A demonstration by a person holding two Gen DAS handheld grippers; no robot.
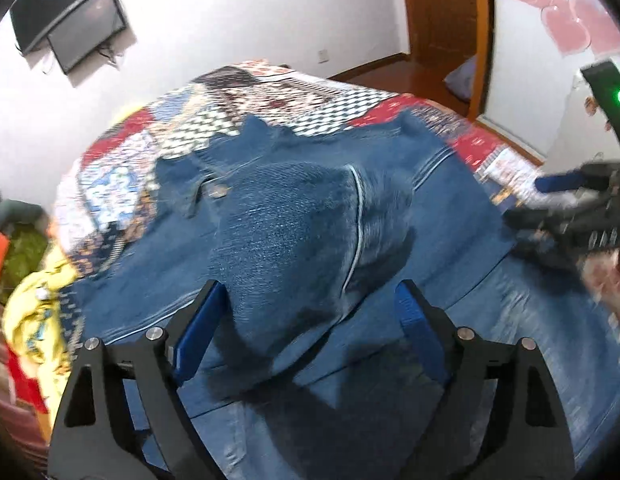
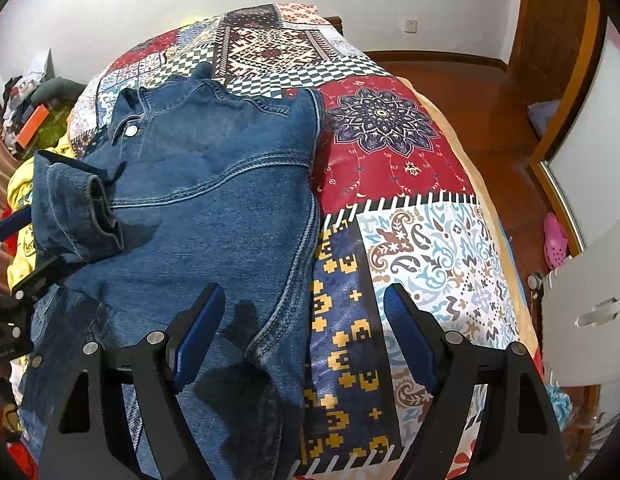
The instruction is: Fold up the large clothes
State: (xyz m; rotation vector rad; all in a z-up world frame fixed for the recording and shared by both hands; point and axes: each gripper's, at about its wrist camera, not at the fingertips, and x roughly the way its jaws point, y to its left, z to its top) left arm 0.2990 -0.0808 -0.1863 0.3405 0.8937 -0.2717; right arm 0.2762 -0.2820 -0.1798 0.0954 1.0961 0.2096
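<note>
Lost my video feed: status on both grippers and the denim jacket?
Left gripper open, blue denim jacket's sleeve between its fingers. Right gripper open, empty, over the jacket's edge. Jacket flat on patchwork bedspread. Yellow garment alongside, not blocking.

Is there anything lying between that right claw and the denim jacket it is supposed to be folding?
Nothing visible. The right claw hangs open directly over the denim jacket at its edge on the patchwork bedspread, with no object between them. The jacket's sleeve, in the left claw, lies off to the side.
</note>
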